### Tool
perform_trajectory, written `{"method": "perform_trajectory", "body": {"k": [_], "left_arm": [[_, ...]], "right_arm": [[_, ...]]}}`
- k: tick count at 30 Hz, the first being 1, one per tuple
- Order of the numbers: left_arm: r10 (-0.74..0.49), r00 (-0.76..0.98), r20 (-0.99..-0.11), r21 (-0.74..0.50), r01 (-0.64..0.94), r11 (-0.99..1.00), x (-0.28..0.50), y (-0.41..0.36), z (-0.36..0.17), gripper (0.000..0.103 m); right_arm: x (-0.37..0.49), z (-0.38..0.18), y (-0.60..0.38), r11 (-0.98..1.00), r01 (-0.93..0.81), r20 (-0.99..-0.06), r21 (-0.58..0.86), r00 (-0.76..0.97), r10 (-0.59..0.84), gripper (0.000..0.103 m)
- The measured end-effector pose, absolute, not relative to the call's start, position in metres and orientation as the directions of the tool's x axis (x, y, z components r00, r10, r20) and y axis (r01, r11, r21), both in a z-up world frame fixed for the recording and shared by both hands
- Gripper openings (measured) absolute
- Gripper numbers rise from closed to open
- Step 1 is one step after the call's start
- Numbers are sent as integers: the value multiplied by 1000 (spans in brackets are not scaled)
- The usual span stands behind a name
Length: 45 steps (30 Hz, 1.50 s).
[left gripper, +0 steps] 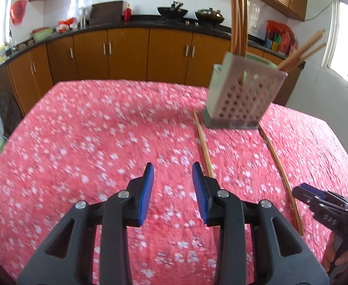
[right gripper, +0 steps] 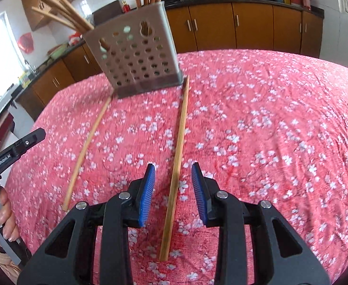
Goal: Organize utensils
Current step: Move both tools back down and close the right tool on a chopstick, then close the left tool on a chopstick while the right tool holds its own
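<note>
Right gripper (right gripper: 173, 173) hangs with jaws apart astride one chopstick (right gripper: 176, 163) on the flowered counter (right gripper: 268, 130); left gripper (left gripper: 173, 174) gapes empty beside the other chopstick (left gripper: 203, 142). Both chopsticks run toward the perforated holder (right gripper: 138, 57). Lower squarely, then pinch mid-shaft.

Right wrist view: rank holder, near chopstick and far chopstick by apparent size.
1. Holder, bulkiest.
2. Near chopstick, between the right tongs.
3. Far chopstick.
The chopsticks may match; nearness inflates the near one.
</note>
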State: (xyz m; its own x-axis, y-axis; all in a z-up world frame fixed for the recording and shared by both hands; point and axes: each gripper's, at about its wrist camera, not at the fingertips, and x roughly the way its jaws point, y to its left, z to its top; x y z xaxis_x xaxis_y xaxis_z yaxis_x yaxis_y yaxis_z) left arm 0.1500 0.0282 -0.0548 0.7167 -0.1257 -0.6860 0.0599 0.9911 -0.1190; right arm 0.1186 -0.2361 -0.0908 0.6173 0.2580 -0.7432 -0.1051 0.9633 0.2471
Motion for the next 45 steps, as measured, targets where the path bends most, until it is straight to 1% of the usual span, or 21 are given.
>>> {"method": "perform_trajectory", "body": {"k": [2,4,10,14,16,17,18,19,21,28,32,37,45], "left_arm": [[-140,705,-695,-126,72,989,146,20,-63,34],[-154,696,-702,-131,86,988,146,14,-66,34],[-196,657,-729,-142,134,981,150,-8,-74,34],[-193,618,-762,-125,152,980,156,-24,-87,32],[-172,606,-777,-95,157,983,159,-32,-93,29],[-159,603,-781,-78,158,984,160,-34,-95,23],[-142,600,-787,-58,157,986,161,-37,-98,13],[-123,599,-791,-39,151,988,163,-38,-101,10],[-100,608,-787,-19,138,990,165,-36,-100,8],[-33,615,-788,-21,27,999,193,4,-101,8],[-28,616,-787,-40,-6,999,207,23,-100,9],[-31,632,-775,-46,-8,999,213,31,-101,11],[-55,632,-773,-79,-10,997,218,40,-103,11]], "right_arm": [[119,-100,-232,969,-100,-760,227,604,240,23],[117,-104,-233,975,-94,-760,202,612,216,8],[129,-102,-258,981,17,-765,195,629,142,8],[132,-101,-271,976,54,-766,210,630,130,8],[131,-101,-274,976,55,-765,211,630,129,8],[131,-101,-274,976,54,-765,211,631,130,8],[130,-101,-275,976,53,-764,209,631,130,8],[131,-101,-274,977,52,-764,209,632,130,8],[133,-101,-274,977,45,-764,210,631,135,8],[148,-102,-267,983,29,-764,182,633,123,8],[167,-103,-264,989,42,-763,138,641,80,8],[182,-105,-263,993,49,-761,108,646,50,8],[189,-107,-267,990,49,-759,136,647,72,9]]}}
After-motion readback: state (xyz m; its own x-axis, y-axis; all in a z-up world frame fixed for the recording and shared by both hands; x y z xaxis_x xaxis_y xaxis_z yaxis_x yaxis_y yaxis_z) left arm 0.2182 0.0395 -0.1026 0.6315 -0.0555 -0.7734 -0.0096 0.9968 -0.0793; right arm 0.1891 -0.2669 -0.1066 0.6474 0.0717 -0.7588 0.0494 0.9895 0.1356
